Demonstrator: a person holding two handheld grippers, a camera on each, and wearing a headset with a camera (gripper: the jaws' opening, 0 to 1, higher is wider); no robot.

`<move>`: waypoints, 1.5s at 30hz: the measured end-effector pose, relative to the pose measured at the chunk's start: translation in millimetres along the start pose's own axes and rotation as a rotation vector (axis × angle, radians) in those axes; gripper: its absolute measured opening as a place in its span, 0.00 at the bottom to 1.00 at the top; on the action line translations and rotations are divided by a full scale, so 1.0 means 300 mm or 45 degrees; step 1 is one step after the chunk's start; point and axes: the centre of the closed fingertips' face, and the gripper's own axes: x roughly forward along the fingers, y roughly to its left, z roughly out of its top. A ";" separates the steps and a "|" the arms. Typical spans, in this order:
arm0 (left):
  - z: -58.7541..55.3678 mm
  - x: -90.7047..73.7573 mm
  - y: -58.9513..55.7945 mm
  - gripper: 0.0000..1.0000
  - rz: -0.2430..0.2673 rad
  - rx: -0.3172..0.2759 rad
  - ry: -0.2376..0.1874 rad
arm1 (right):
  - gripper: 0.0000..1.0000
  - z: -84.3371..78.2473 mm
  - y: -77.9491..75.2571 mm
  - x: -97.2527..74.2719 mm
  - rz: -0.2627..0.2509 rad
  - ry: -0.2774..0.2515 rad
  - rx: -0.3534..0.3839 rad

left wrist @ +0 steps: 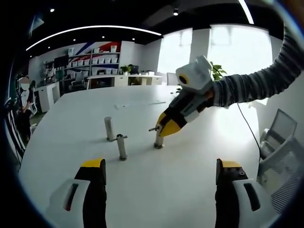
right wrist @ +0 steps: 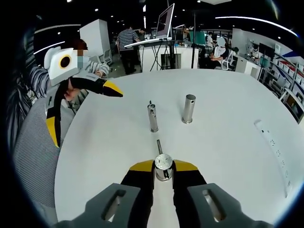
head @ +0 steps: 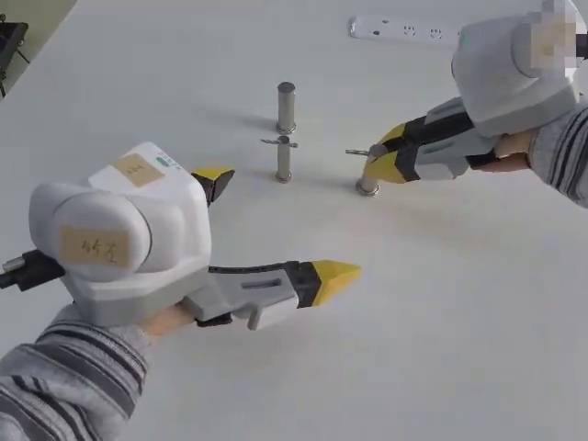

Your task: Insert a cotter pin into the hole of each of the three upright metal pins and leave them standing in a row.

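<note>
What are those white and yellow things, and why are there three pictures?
A person holds a hand-held gripper in each hand. One picture is from a headset camera; the round ones are from cameras mounted on them. The left hand-held gripper is open, holding nothing. The right hand-held gripper is closed around one metal pin, with a cotter pin sticking out. Two more stand on the white table: the nearer pin is already fitted, the farther pin bare.
</note>
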 end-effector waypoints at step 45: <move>0.000 -0.035 0.042 0.96 0.082 -0.006 -0.015 | 0.33 0.292 -0.151 0.180 -0.339 -0.372 0.287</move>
